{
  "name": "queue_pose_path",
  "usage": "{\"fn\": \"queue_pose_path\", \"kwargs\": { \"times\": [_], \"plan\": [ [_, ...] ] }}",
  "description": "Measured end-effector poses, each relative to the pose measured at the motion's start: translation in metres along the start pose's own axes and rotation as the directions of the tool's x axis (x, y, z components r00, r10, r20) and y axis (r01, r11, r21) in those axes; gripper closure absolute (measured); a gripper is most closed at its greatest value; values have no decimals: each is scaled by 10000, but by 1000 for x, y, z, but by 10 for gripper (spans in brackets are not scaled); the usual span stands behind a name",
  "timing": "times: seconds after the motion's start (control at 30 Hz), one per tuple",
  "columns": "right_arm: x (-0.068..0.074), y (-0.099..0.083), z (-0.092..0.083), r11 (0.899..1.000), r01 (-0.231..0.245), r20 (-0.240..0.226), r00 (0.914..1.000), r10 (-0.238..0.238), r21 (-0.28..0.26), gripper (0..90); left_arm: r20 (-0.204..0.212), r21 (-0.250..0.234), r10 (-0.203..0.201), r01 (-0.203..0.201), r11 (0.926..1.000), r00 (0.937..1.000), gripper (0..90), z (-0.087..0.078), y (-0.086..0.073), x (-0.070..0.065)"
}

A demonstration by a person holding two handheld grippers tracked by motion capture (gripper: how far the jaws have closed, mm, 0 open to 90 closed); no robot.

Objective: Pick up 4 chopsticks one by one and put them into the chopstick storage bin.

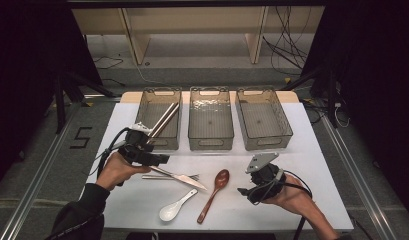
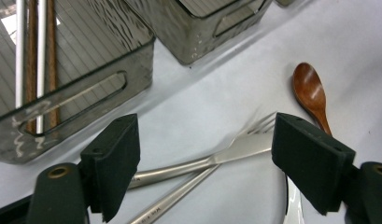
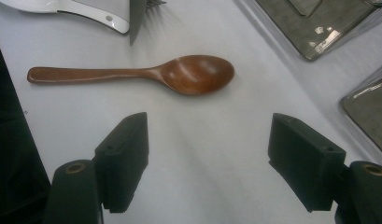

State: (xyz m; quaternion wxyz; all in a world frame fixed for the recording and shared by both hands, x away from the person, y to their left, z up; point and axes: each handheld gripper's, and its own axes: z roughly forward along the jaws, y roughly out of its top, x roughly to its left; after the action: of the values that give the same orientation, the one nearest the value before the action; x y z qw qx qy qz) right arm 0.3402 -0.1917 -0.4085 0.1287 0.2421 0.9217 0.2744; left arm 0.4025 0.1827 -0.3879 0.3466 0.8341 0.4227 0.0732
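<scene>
On the white worktop (image 1: 292,150), below the left bin (image 1: 159,120) holding chopsticks (image 1: 163,120), I hover the left hand-held gripper (image 2: 205,163), wide open and empty, over the crossed fork (image 2: 235,147); right hand-held gripper (image 3: 207,158) open, empty. I'd straddle one handle squarely.

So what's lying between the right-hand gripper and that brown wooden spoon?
Nothing: in the right gripper view, bare white table separates the open right gripper from the wooden spoon.
</scene>
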Motion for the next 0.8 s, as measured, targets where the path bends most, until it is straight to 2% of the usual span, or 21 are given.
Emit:
{"fn": "queue_pose_path", "kwargs": {
  "times": [0.33,0.8],
  "plan": [
    [0,-1,0,10000,14,27,10000,-14,14,299,290,204,387,-393,9990,9988,198,4,-9,-22],
    [0,-3,-1,9999,-122,6,9999,122,-110,297,552,441,727,-752,9962,9958,169,8,-21,-38]
  ]
}}
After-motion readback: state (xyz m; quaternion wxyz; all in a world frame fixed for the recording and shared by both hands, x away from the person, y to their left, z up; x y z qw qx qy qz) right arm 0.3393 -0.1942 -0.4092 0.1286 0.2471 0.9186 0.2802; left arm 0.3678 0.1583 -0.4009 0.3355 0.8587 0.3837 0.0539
